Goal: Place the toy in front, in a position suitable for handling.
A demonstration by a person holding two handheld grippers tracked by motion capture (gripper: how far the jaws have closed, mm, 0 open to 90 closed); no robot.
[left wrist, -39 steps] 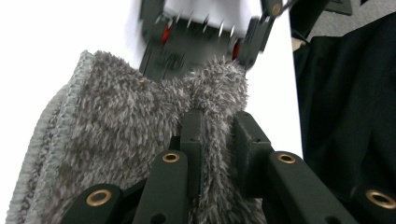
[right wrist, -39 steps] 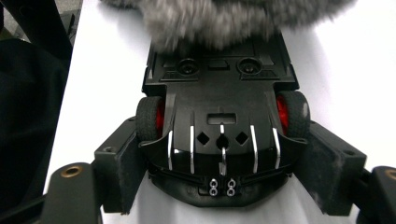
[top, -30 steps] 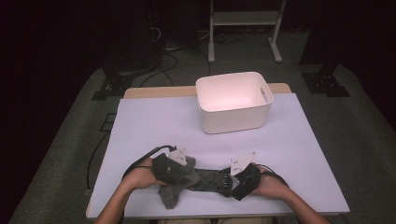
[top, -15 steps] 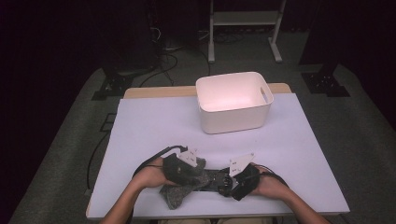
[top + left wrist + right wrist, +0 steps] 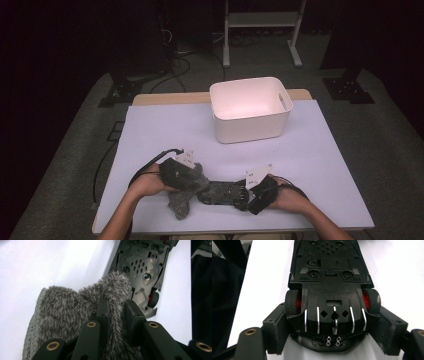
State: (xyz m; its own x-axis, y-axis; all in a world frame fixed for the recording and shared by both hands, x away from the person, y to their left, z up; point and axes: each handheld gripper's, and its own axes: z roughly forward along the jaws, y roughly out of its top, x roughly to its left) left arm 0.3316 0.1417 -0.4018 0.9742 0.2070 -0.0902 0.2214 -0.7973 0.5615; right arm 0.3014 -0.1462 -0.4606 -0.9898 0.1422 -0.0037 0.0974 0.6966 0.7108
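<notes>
Currently the toy car (image 5: 222,192) lies belly-up near the 6 o'clock edge of the tabletop (image 5: 320,165), long axis running roughly 9-to-3 between the two hands. Right gripper (image 5: 248,196) has its fingers (image 5: 275,333) clamped on the car's tail end, one pad outside each rear wheel (image 5: 292,303), underside facing the camera. Left gripper (image 5: 196,181) is closed on a fold of grey fuzzy cloth (image 5: 75,305), pinched tight between its fingers (image 5: 103,312), and the cloth bunches against the car's other end. From the left gripper view the car chassis sits dead ahead at about 1 o'clock, cloth tip touching it. So the key relation: cloth hand is at the car's 9 o'clock end, and any wipe has to run along the long axis toward the right hand. White bin (image 5: 250,107) stands well apart at 12 o'clock.
</notes>
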